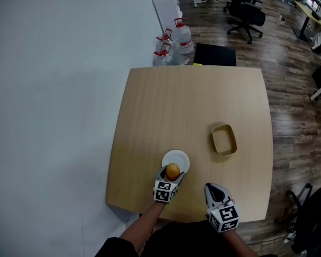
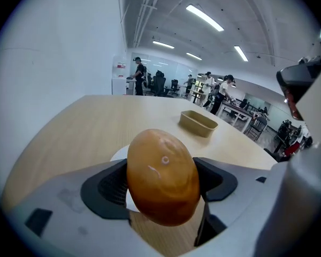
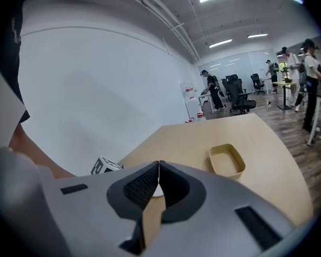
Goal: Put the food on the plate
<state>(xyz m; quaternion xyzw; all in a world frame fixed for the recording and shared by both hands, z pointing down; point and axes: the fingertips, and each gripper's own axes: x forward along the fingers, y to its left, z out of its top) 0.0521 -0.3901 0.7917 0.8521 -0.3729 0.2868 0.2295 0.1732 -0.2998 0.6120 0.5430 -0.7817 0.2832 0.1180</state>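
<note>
My left gripper is shut on a golden-brown bun, held just above the near rim of the small white plate. The plate lies near the table's front edge, and only slivers of it show beside the bun in the left gripper view. My right gripper hovers to the right of the plate near the front edge, its jaws pressed together with nothing between them.
A tan oblong tray stands empty to the right of the plate on the wooden table. Water jugs and a black box sit on the floor beyond the far edge. Office chairs and people are farther off.
</note>
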